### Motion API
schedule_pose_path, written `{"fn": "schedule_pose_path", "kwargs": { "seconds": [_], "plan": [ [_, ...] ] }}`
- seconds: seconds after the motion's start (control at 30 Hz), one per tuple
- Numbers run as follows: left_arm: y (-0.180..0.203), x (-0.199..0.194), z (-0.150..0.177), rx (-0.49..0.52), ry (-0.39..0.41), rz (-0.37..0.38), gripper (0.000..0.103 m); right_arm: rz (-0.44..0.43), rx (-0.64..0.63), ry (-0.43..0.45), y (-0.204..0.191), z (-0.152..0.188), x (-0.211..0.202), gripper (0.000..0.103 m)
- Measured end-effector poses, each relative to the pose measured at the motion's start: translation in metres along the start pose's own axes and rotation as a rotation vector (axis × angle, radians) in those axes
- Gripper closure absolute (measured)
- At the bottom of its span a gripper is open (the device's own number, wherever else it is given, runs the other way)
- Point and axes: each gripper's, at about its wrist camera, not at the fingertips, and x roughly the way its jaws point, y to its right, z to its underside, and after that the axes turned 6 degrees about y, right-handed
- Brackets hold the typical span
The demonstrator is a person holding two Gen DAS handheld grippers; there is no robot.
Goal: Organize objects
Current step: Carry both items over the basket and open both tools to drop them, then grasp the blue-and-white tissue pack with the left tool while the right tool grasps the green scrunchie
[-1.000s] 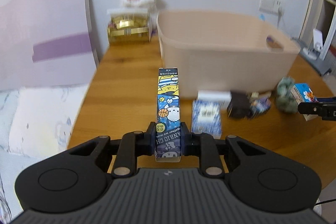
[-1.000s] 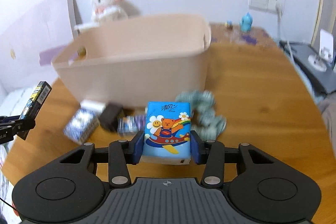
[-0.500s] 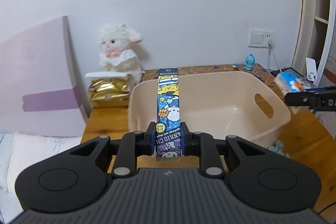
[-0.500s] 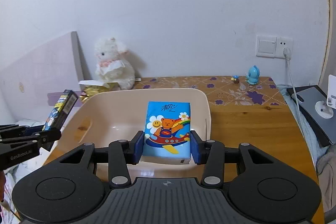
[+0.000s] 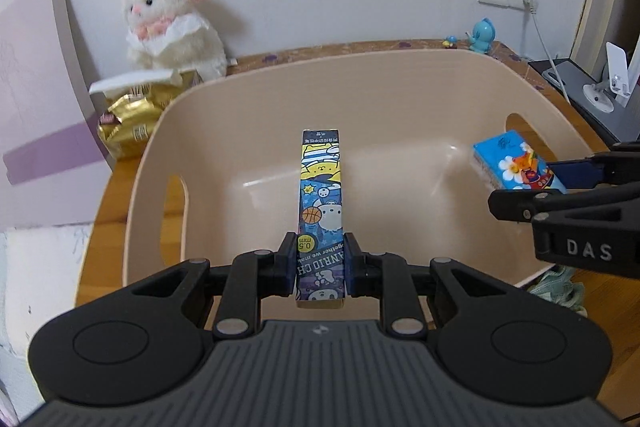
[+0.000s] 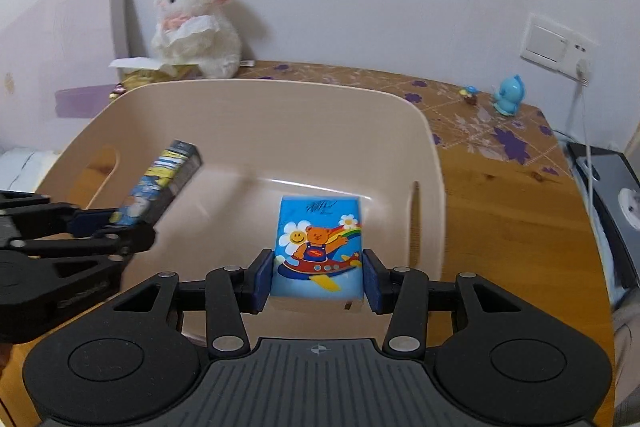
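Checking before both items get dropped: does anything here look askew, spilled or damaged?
Nothing stands out. The left claw grips the cartoon pen box squarely, the right claw grips the tissue pack, both over the beige tub. No spills or damage show.

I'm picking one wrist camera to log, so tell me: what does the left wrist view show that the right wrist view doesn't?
Only the left wrist view shows the teal fabric bundle on the table outside the bin's near right corner, and the full gold snack bag. Only the right wrist view shows the wide stretch of wooden table right of the bin. Both show the beige bin, the plush lamb, the left gripper shut on the long cartoon box, and the right gripper shut on the blue tissue pack.
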Motion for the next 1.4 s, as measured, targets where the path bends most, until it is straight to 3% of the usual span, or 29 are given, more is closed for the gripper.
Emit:
{"fn": "schedule_pose_path", "kwargs": {
  "seconds": [0.03, 0.07, 0.1, 0.13, 0.2, 0.23, 0.33, 0.4, 0.6, 0.83, 1.07, 1.4],
  "plan": [
    [-0.002, 0.0, 0.002, -0.006, 0.009, -0.004, 0.077, -0.005, -0.005, 0.011, 0.0, 0.0, -0.003, 0.047],
    [-0.003, -0.002, 0.003, 0.069, 0.023, 0.078, 0.077, -0.003, -0.01, 0.025, -0.001, 0.0, -0.007, 0.043],
    [-0.004, -0.005, 0.003, 0.07, 0.026, 0.074, 0.071, 0.005, -0.016, 0.04, -0.002, 0.0, -0.012, 0.035],
    [-0.006, -0.009, 0.002, 0.067, 0.036, 0.073, 0.051, 0.01, -0.022, 0.059, -0.002, 0.001, -0.017, 0.029],
    [-0.01, -0.023, 0.003, 0.046, 0.083, 0.072, 0.022, 0.007, -0.024, 0.092, -0.001, 0.001, -0.029, 0.024],
    [-0.013, -0.03, 0.003, 0.029, 0.11, 0.069, 0.017, 0.005, -0.02, 0.11, 0.0, 0.001, -0.037, 0.022],
    [-0.019, -0.047, 0.004, 0.014, 0.136, 0.078, 0.017, -0.004, -0.015, 0.158, 0.003, 0.001, -0.059, 0.005],
    [-0.021, -0.058, 0.007, 0.015, 0.153, 0.077, 0.016, -0.005, -0.021, 0.191, 0.002, 0.002, -0.073, 0.0],
    [-0.028, -0.084, 0.023, 0.013, 0.192, 0.071, 0.014, 0.001, -0.025, 0.218, 0.006, 0.016, -0.102, 0.0],
    [-0.035, -0.096, 0.055, -0.012, 0.17, 0.075, 0.013, 0.016, -0.023, 0.148, 0.016, 0.05, -0.1, 0.0],
    [-0.039, -0.08, 0.092, -0.027, 0.083, 0.073, 0.013, 0.033, -0.021, 0.045, 0.024, 0.089, -0.07, 0.0],
    [-0.042, -0.047, 0.12, -0.055, -0.02, 0.086, 0.013, 0.07, -0.027, 0.008, 0.022, 0.12, -0.032, 0.0]
  ]
}}
